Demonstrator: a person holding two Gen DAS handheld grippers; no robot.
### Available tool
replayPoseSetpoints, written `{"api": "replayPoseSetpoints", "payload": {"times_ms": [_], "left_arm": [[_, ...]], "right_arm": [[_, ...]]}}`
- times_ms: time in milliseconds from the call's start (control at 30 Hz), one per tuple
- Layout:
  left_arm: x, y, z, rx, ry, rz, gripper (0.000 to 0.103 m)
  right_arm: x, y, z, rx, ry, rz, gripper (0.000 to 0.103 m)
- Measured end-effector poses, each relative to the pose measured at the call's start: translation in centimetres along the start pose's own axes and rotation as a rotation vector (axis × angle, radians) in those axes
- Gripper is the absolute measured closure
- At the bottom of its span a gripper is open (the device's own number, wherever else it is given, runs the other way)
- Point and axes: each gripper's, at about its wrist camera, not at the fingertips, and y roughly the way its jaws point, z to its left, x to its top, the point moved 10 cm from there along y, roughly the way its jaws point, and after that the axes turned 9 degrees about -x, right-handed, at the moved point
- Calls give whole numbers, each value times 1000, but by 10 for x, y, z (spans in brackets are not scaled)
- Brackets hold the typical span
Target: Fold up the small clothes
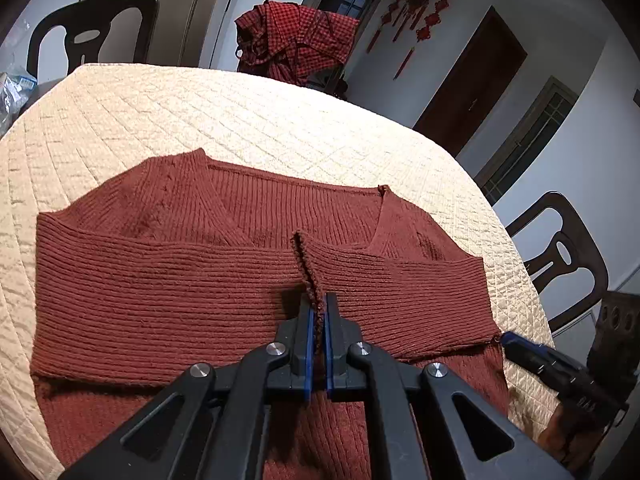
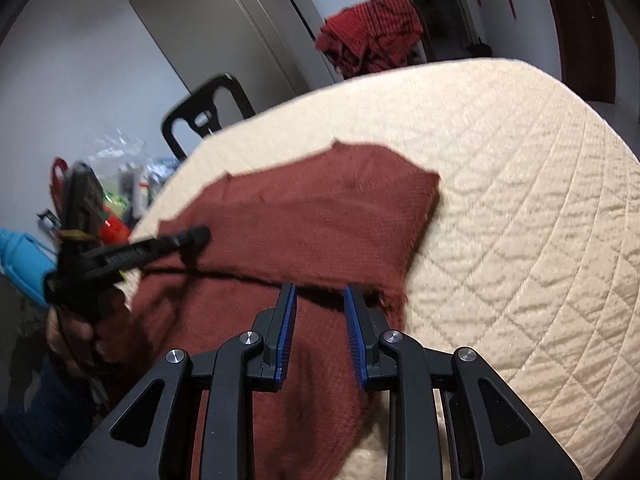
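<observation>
Sweater (image 1: 168, 280), rust-red and ribbed, lies flat on the quilted cream tabletop (image 1: 240, 120) right in front of the left gripper (image 1: 319, 308), whose blue-padded jaws are pinched almost together on the cuff edge of a sleeve (image 1: 392, 276) brought across the chest. The right gripper (image 2: 320, 300) hovers with its jaws well apart and holding nothing, just over the garment's near side edge. Both sleeves look folded inward across the body, so I judge the task roughly midway, with folding the body over apparently left to do.
</observation>
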Motion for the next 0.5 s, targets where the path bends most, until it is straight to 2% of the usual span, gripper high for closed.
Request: {"api": "replayPoseSetpoints", "payload": {"times_ms": [100,200,233,400,500], "left_arm": [[2,-4,3,13,6,-4,96],[6,-10,8,39,3,-22,95],[8,-12,8,49,5,-30,95],[19,-19,-4,50,37,-59,95],[21,-5,-13,41,69,-36,87]], "right_arm": [[4,5,-5,-38,-3,4,78],[-4,24,-20,-122,-6,80,84],[-4,23,-23,-129,-5,72,90],[7,14,-25,-136,-9,45,90],[19,17,-20,-137,-17,29,90]]}}
